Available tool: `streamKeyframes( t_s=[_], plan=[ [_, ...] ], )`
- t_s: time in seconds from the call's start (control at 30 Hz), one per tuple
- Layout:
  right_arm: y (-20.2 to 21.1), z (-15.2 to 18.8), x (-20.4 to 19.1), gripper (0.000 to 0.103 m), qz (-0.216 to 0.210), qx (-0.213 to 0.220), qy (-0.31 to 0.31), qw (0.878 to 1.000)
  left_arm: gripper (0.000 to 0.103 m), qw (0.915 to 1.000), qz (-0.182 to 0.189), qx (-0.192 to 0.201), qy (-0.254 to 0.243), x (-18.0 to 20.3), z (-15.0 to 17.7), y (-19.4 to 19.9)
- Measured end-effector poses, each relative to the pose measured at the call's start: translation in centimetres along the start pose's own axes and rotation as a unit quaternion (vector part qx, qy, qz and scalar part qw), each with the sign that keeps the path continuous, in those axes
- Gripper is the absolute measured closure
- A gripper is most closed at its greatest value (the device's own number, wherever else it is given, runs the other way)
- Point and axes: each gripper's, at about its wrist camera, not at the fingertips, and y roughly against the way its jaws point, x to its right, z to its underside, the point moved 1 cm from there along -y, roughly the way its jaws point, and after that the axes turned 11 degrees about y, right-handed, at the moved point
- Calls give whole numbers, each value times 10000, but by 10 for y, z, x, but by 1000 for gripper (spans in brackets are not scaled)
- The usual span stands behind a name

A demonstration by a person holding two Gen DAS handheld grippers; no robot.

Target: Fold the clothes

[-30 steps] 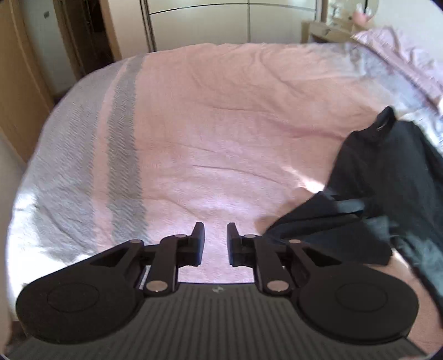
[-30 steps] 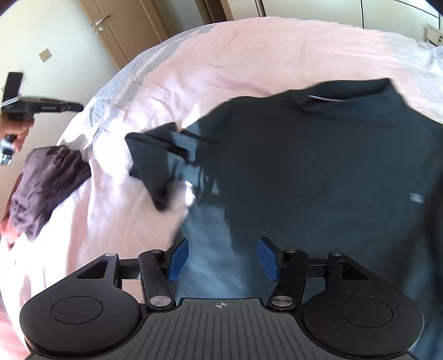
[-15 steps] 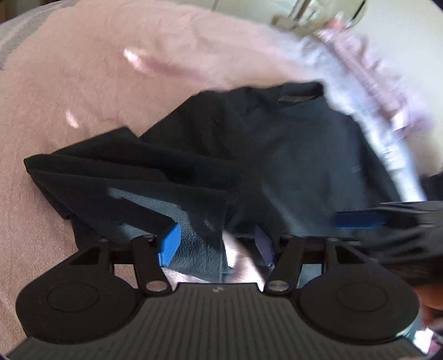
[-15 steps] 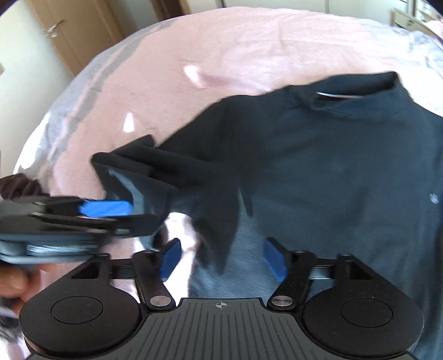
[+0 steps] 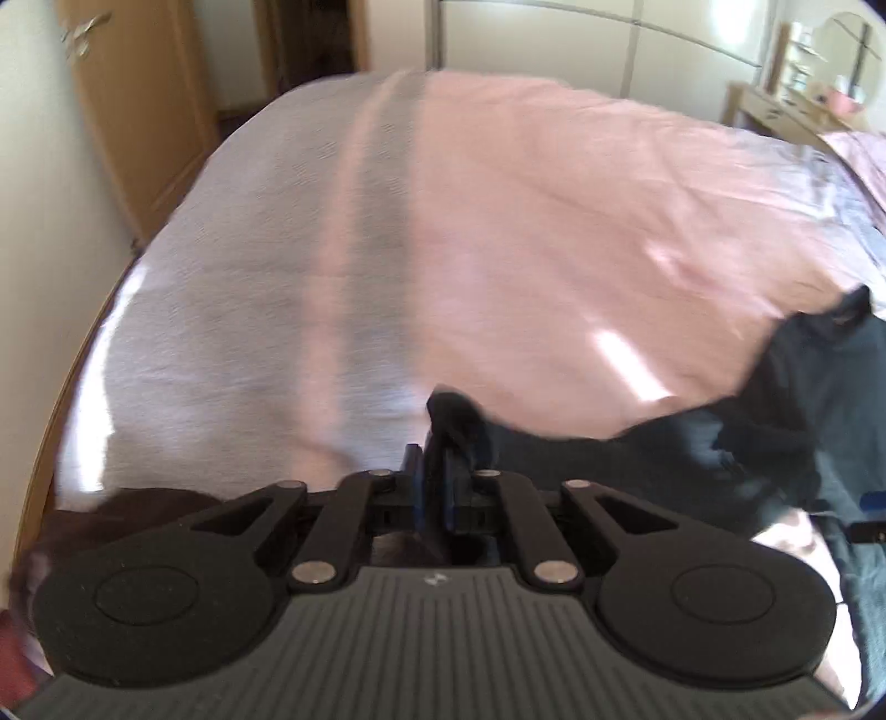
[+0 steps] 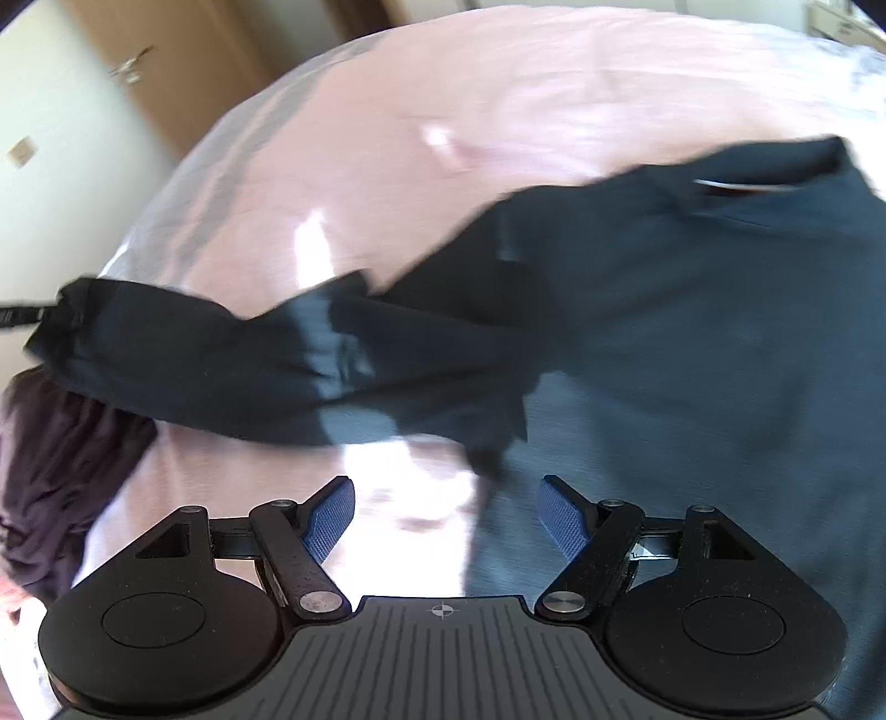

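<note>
A dark navy long-sleeved shirt [image 6: 720, 332] lies on the pink bed cover [image 6: 498, 99], collar toward the far side. One sleeve [image 6: 221, 360] is stretched out to the left, off the cover. My left gripper [image 5: 434, 476] is shut on the sleeve's cuff [image 5: 451, 412], which sticks out past the fingertips. In the left wrist view the shirt [image 5: 803, 415] trails away to the right. My right gripper [image 6: 446, 509] stands open low over the shirt's near edge, with cover and a strip of dark cloth below it and nothing pinched.
A dark maroon garment [image 6: 55, 471] lies bunched at the bed's left side, also seen under my left gripper [image 5: 138, 504]. The cover has a grey striped part [image 5: 249, 277] toward a wooden door [image 5: 138, 111]. A wardrobe [image 5: 609, 44] and bedside table [image 5: 786, 111] stand beyond.
My left gripper swung over to the crumpled sleeve, closed on its cuff and drew it out straight to the left. My right gripper opened wider and shifted a little over the shirt's near edge.
</note>
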Motion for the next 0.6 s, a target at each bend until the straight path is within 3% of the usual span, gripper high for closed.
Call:
streamKeyframes(
  t_s=[0.17, 0.3, 0.33, 0.37, 0.43, 0.53, 0.6],
  plan=[
    [-13, -8, -33, 27, -333, 30, 323, 9989, 103, 9990, -220, -359, -145, -53, -11, -8],
    [-21, -5, -43, 27, -344, -39, 379, 9987, 101, 9970, 208, -732, -134, -54, 0, -17],
    [-23, -5, -44, 27, -322, -86, 386, 9987, 91, 9961, 332, -815, -119, -51, 2, -23],
    [-26, -5, -44, 27, -305, -122, 403, 9986, 74, 9949, 441, -909, -62, -48, 3, -32],
    [-27, -6, -46, 27, -297, -136, 484, 9983, 57, 9917, 639, -1113, 106, -42, 3, -51],
    [-30, -8, -51, 27, -282, -143, 571, 9979, 52, 9849, 607, -1581, 369, -36, 2, -86],
    [-34, -8, -53, 27, -238, -147, 532, 9982, 58, 9815, 443, -1824, 378, -30, 6, -101]
  ],
)
